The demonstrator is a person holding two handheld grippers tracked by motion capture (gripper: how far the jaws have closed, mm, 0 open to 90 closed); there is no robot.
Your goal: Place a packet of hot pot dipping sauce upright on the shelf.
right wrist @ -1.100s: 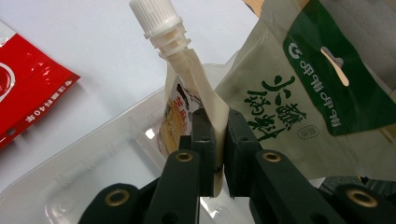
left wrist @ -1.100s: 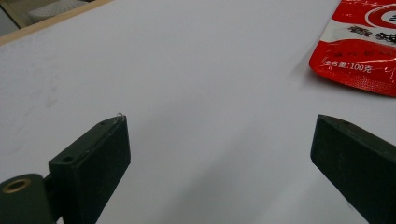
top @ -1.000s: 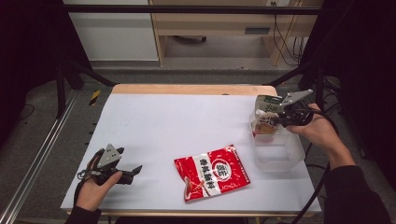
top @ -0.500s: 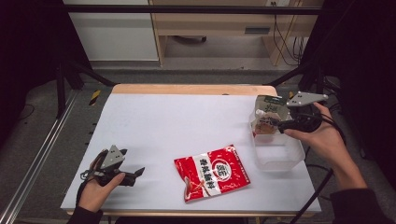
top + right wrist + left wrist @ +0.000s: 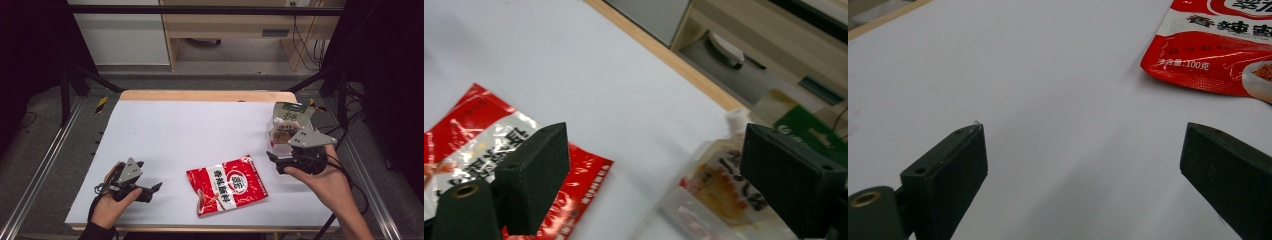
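White-covered table (image 5: 200, 125), wood edge at far side. Clear bin (image 5: 280, 150) at right edge, spouted pouch (image 5: 286, 122) standing inside it. Red snack packet (image 5: 227, 184) flat near the front edge, between both hands. Right gripper (image 5: 274, 162) beside the bin, jaws just opened wide, nothing between them. Left gripper (image 5: 154, 189) at front left, jaws apart, empty, well clear of the packet.

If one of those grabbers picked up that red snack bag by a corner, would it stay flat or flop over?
Probably it would flop: the red bag is a thin foil-like pouch lying flat on the white table, with creases and wrinkles. It looks light for its size. Its glossy surface, which catches reflections in the left gripper view, might be slippery between the pads, so a pinch at the sealed edge seems safer.
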